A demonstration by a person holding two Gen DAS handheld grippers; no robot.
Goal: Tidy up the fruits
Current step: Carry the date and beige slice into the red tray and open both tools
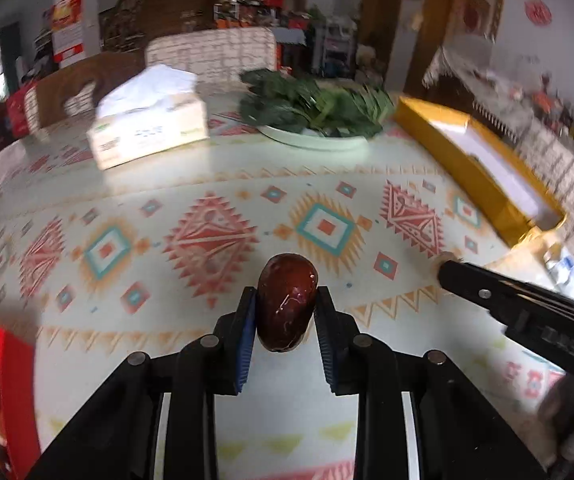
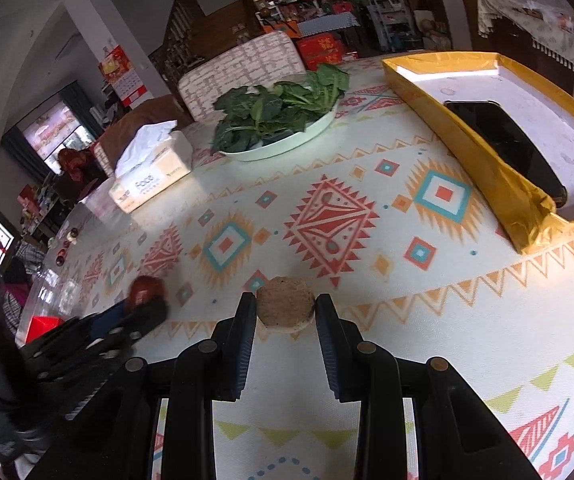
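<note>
My left gripper (image 1: 285, 304) is shut on a dark red date (image 1: 286, 300) and holds it above the patterned tablecloth (image 1: 207, 236). My right gripper (image 2: 285, 308) is shut on a round tan fruit (image 2: 285, 305), also above the cloth. The left gripper with the date (image 2: 146, 287) shows blurred at the left of the right wrist view. The right gripper's tip (image 1: 453, 270) with the tan fruit shows at the right of the left wrist view. A yellow tray (image 2: 463, 136) lies at the right, with a black phone (image 2: 507, 144) in it.
A white plate of green leaves (image 2: 279, 116) stands at the back centre. A tissue box (image 2: 151, 172) is at the back left. A red box (image 1: 3, 380) sits at the near left edge. Small dark fruits (image 2: 67, 244) lie at the far left of the table.
</note>
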